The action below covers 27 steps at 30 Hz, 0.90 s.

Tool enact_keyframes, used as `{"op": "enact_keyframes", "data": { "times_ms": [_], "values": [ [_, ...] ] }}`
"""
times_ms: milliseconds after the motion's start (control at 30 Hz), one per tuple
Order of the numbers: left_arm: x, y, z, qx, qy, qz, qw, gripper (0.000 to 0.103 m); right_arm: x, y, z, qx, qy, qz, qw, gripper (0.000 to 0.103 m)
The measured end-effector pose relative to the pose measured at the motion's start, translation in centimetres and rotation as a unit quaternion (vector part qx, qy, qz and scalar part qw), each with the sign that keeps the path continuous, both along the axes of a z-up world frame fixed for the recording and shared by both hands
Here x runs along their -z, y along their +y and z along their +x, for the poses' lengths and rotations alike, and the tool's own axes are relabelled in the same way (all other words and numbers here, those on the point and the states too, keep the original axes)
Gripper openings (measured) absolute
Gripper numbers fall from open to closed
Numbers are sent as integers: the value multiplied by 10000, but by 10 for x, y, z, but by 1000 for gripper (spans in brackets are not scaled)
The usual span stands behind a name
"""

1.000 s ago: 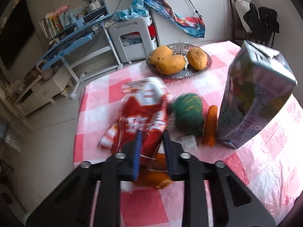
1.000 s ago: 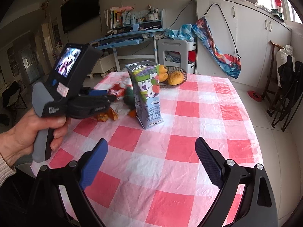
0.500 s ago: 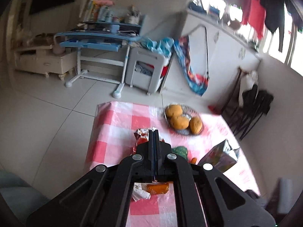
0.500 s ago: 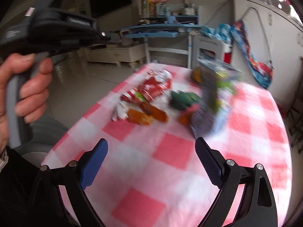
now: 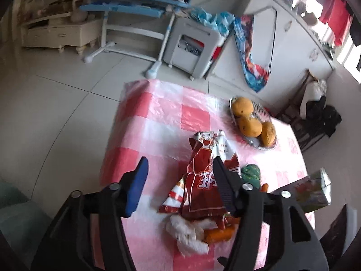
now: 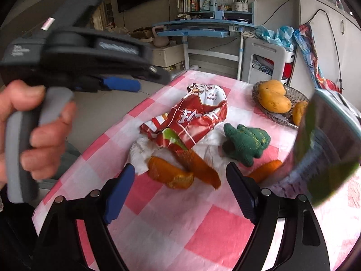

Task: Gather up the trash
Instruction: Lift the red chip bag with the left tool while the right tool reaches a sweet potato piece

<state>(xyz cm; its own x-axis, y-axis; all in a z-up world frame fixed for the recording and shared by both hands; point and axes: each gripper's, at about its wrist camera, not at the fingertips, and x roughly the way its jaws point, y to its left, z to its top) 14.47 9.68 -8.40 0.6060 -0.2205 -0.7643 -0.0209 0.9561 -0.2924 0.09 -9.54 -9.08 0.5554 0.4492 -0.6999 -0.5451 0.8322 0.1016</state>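
Observation:
A crumpled red snack bag lies on the pink checked table. Beside it are crumpled white tissue and orange peel pieces. My left gripper is open and empty, high above the bag; it also shows in the right wrist view, held in a hand. My right gripper is open and empty, low over the table just before the peel.
A green knitted toy, a carrot and a juice carton stand right of the trash. A metal basket of mangoes sits at the back. The table's left edge drops to tiled floor.
My left gripper has opened from shut and stays raised above the table. My right gripper has moved forward and left, close to the peel and the bag.

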Motion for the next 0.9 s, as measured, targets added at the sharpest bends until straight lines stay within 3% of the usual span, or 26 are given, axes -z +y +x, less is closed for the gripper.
{"op": "enact_keyframes", "data": {
  "times_ms": [67,167,200,233,267,333,533,733,900],
  "values": [
    [6,-10,7,135,66,102,9998,69,1,2,6,-43,13,-17,10000,79],
    [18,-27,20,359,273,405,9982,66,6,5,14,-124,186,-78,9997,80],
    [23,-33,22,457,379,410,9974,57,7,7,14,-162,217,-114,9996,80],
    [25,-35,22,544,484,364,9967,29,7,9,14,-191,232,-146,9994,79],
    [27,-39,22,592,585,362,9959,10,7,10,13,-214,243,-169,9993,79],
    [22,-38,18,608,503,226,9966,4,7,11,9,-281,245,-215,9991,79],
    [-31,-22,-5,412,-346,-168,9984,1,1,4,3,-214,185,-132,9995,79],
    [-42,3,-6,246,-429,-850,9952,1,0,12,3,-449,274,-111,9986,62],
    [-55,12,-11,264,-578,-1093,9920,1,8,21,5,-741,373,-290,9961,59]
  ]
}}
